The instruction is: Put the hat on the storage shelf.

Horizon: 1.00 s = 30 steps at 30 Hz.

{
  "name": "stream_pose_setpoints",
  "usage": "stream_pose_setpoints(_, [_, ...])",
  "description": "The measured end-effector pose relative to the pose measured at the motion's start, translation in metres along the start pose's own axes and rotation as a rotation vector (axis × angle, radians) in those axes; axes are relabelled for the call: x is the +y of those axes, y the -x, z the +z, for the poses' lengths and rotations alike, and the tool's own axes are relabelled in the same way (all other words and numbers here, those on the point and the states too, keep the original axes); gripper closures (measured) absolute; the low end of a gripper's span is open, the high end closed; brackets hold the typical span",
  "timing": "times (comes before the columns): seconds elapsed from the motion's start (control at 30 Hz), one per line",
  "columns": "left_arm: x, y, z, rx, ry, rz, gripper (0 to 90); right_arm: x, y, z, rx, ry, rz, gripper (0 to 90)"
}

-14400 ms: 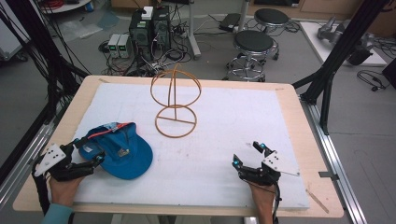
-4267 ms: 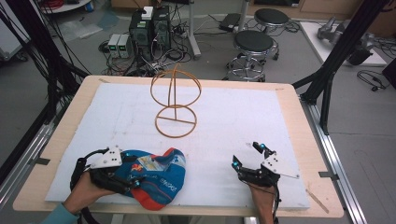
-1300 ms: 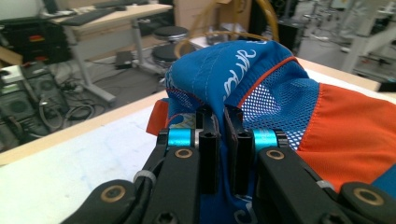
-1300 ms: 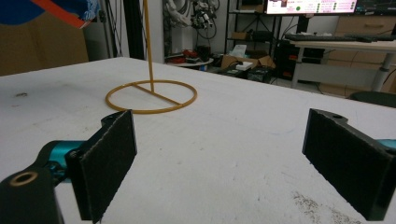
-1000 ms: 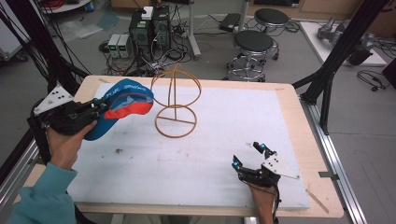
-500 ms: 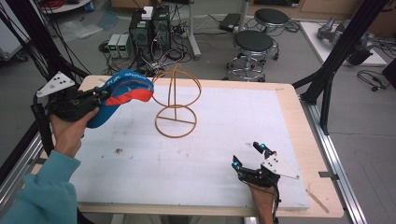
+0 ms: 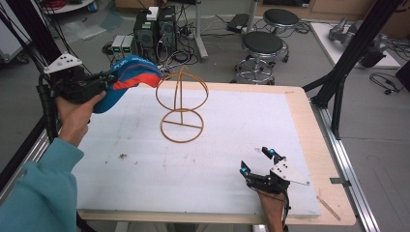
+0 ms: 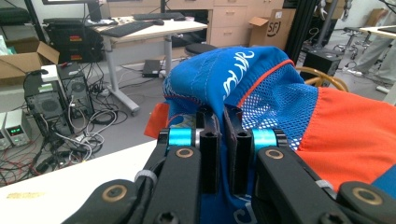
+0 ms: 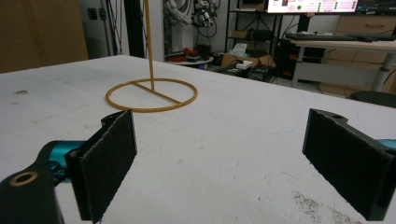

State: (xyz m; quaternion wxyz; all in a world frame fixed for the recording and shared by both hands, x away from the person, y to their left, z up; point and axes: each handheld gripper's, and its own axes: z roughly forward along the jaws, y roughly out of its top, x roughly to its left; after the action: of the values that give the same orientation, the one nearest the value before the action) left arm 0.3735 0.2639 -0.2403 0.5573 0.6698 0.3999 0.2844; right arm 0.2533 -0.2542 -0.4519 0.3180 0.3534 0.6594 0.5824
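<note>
Since the frame half a second back, the left gripper has carried the blue and orange cap up and toward 1 o'clock, closer to the wire stand. Cap now hangs clear of the white surface, its orange part just beside the stand's upper hoop at 10 o'clock. Left fingers pressed together, pinching the cap's blue fabric. Right gripper rests on the surface at 5 o'clock, unmoved, fingers spread with nothing between them.
</note>
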Motion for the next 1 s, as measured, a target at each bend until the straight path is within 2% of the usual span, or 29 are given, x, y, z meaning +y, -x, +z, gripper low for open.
stream_pose_setpoints(0.13, [0.004,0.002,0.008,-0.010,0.016,-0.013,85.9,0.000,0.000,0.000,-0.002,-0.001,-0.001,8.8])
stream_pose_setpoints(0.47, [0.016,0.017,0.036,-0.030,0.032,0.008,86.0,0.000,0.000,0.000,-0.003,-0.001,-0.004,8.8])
stream_pose_setpoints(0.7, [0.025,0.026,0.047,-0.041,0.055,0.013,86.0,0.000,0.000,0.000,-0.002,0.000,-0.003,8.8])
stream_pose_setpoints(1.0, [0.024,0.043,0.064,-0.071,0.053,0.006,86.0,0.000,0.000,0.000,-0.001,-0.001,-0.002,8.8])
